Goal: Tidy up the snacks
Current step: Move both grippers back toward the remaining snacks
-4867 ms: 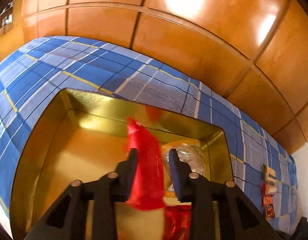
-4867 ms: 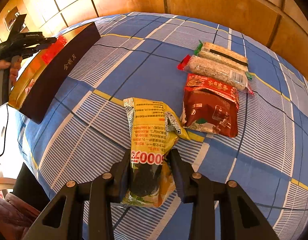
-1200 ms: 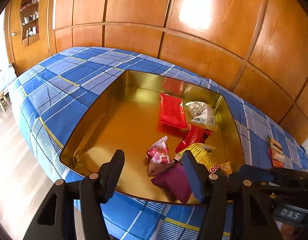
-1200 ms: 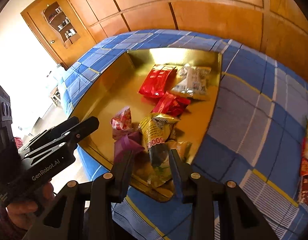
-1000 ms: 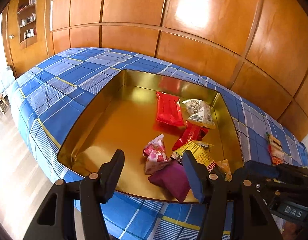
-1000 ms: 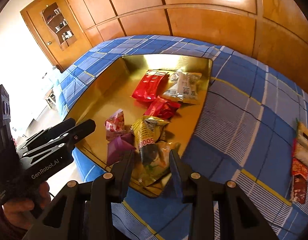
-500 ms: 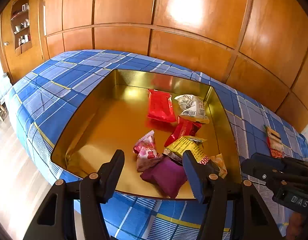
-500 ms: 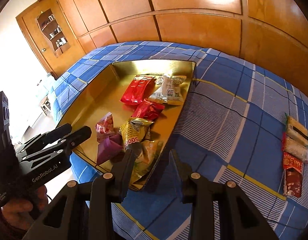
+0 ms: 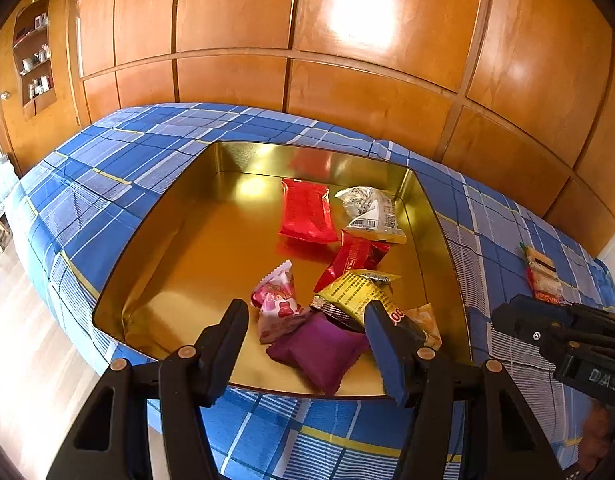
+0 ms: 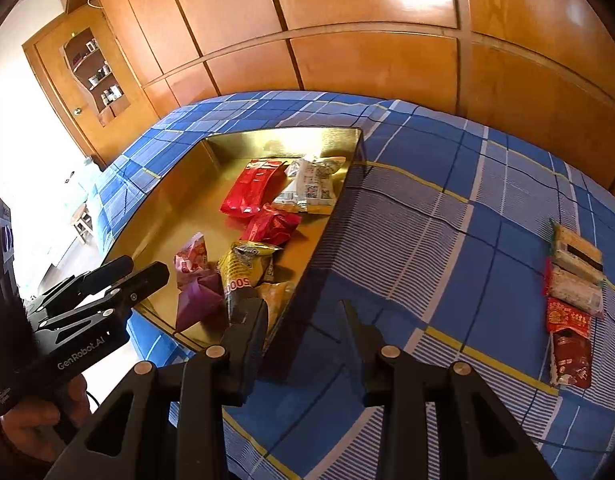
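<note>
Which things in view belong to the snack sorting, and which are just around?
Job: gold tray; packets already in it, such as the yellow packet and purple packet; snacks left on the bedspread.
Around: plaid bedspread, wooden wall panels, small cupboard.

a home bedroom, by the look of it: a bed (image 9: pixel 119 168) under a blue plaid sheet stands against glossy wooden wall panels (image 9: pixel 235 12). a wooden door (image 10: pixel 87 80) with a small shelf niche of household bits sits in the corner.
</note>
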The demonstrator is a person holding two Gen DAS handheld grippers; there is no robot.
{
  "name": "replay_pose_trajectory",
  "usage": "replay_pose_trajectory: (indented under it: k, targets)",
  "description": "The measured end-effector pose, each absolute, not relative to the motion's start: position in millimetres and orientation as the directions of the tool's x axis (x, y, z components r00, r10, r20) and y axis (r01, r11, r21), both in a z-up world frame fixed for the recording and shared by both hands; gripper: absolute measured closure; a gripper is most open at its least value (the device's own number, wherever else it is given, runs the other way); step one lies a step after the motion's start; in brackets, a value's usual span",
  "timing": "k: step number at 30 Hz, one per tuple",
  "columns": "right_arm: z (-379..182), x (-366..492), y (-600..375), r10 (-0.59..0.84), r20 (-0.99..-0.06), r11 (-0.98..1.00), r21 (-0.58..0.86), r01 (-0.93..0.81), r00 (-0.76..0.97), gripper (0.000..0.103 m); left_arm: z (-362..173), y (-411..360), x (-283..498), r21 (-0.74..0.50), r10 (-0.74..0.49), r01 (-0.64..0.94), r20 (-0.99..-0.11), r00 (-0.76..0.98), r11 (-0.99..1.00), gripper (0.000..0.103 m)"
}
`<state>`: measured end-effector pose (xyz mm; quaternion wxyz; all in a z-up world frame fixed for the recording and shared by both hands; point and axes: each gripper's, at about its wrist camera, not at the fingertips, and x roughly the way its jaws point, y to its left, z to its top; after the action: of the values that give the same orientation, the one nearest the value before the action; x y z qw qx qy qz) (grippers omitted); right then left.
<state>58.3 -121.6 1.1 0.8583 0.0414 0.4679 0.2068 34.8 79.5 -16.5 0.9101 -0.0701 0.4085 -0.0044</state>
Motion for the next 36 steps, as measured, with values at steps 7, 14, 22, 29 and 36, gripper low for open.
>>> replay_pose_trajectory:
  k: [7,14,22,29,36]
  targets:
    - [-0.3,58.5,-132.2,0.377,-0.79,0.919,0.258,-0.297,0.484,0.066,-16.5,73.0,35.1,-0.124,-0.072,-0.032,-0.746,0.662,0.992,0.042]
    - [-3.9,57.5,-154.2,0.33,-0.803,0.937,0.217,-0.272,0.496,0.066,-10.6,63.3,34.9,-0.103,-0.077,0.001,-0.737,0.671,0.995,0.042]
    - [-0.8,58.8,-215.8,0.228,-0.82,0.971,0.153,-0.184,0.525,0.067,-8.4,52.8,36.1,-0.096,-0.095,0.036,-0.74,0.666,0.995,0.042]
    - [16.2,62.5,-311.0,0.049,-0.818,0.999,0.046,-0.02,0.574,0.067,-5.2,40.6,36.3,-0.086,-0.115,0.076,-0.738,0.665,0.993,0.042]
    - [0.2,53.0,-425.6,-0.111,-0.825,0.968,0.036,0.248,0.553,0.066,-1.3,15.2,36.4,-0.067,-0.149,0.149,-0.738,0.658,0.987,0.042]
